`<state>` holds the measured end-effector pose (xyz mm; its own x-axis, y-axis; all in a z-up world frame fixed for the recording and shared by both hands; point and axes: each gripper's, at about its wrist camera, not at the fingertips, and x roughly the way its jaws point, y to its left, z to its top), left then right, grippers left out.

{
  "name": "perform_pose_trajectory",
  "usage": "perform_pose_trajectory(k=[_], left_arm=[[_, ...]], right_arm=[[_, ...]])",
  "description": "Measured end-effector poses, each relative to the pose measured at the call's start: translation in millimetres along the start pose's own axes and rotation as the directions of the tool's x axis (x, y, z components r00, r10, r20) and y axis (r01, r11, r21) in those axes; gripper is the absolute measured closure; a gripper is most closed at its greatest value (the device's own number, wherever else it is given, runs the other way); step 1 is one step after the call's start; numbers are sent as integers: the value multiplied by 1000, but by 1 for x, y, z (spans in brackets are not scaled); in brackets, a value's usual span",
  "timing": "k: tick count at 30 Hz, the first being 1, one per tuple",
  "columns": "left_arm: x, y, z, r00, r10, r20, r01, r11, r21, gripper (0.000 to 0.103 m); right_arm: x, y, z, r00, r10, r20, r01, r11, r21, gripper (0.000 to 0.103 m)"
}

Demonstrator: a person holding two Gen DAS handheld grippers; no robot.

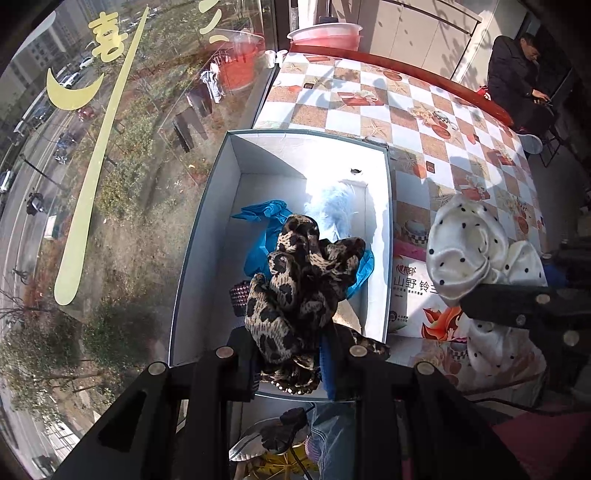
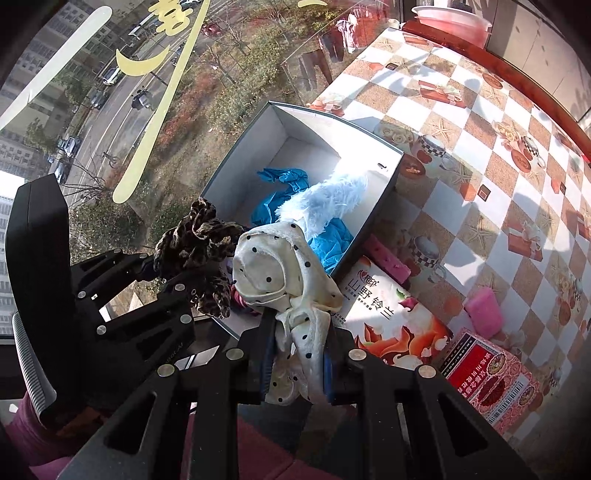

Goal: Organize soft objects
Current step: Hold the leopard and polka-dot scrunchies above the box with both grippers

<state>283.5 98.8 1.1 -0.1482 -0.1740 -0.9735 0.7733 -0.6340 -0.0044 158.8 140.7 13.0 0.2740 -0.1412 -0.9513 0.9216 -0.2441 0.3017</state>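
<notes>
While gripped, leopard scarf (image 1: 295,291) bunches (crumpled)

A sunlit table by my big window, high above a street

My table's checkered cloth (image 1: 373,122) in white and tan, printed with starfish and cups, lies in hard sun and sharp shadows. Its red-brown edge (image 1: 417,72) curves along the far side. To my left the window glass (image 1: 110,166) carries yellow stickers (image 1: 99,48); below lie a road, parked cars (image 2: 110,75) and shrubs. Pale cabinet doors (image 1: 417,33) stand behind.
</notes>
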Motion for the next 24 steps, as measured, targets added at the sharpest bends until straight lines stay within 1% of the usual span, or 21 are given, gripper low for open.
perform_pose_trajectory(k=[8,24], left_arm=[[1,-2,-1,1000,1,-4,-1,1000,15,75],[5,0,-1,1000,-2,-13,2,1000,14,75]], right_arm=[[0,-1,-1,1000,6,-2,-6,1000,8,82],[3,0,0,1000,16,-13,-16,1000,9,82]])
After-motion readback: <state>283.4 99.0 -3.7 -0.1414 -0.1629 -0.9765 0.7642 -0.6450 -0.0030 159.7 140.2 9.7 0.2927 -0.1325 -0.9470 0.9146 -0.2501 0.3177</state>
